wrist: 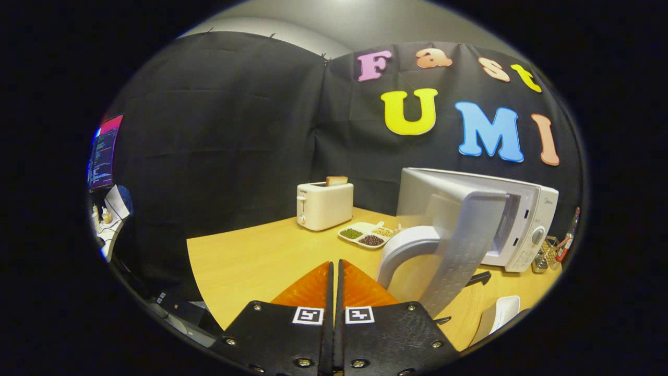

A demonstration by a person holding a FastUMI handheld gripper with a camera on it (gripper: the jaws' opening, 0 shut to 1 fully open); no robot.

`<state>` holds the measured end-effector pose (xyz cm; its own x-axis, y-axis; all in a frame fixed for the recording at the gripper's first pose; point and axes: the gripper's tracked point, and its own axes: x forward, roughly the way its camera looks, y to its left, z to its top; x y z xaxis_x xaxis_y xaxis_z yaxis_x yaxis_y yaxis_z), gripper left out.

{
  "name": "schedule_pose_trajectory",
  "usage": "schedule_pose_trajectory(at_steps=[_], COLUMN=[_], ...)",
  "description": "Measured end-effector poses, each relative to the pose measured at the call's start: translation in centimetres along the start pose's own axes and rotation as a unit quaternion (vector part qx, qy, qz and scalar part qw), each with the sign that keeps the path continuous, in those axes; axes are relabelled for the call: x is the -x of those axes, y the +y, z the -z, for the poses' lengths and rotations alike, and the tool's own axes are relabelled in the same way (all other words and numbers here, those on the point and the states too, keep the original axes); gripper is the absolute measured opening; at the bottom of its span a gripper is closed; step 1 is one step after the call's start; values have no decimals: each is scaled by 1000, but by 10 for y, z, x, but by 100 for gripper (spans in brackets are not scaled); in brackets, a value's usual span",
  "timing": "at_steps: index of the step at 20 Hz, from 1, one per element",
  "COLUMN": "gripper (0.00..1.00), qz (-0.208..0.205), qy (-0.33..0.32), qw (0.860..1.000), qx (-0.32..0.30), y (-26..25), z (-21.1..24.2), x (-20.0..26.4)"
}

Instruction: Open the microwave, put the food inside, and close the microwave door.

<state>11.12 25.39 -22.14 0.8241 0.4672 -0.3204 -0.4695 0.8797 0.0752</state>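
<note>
gripper [334,267]: fingers pressed together, holding nothing | microwave [522,219]: on the wooden table [250,261], ahead and right, door [459,235] swung open | food tray [368,235]: between toaster [324,205] and microwave

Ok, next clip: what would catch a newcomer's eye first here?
The white microwave with its door swung wide open, just ahead and right of the gripper, whose fingers are shut together on nothing. Beyond them on the light wooden table stands a cream toaster with a bread slice sticking up, beside a white divided tray of foods.
</note>
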Motion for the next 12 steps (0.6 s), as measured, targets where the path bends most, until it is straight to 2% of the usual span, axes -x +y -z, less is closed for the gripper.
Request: schedule_pose_trajectory(at_steps=[5, 9, 12], gripper=[1, 1, 2], qz=[71, 138, 170], qy=[-5, -29, -30], qw=[996, 989, 984], qx=[-46, -50, -42], y=[-78, -143, -178], z=[3, -9, -10], x=[5, 14, 12])
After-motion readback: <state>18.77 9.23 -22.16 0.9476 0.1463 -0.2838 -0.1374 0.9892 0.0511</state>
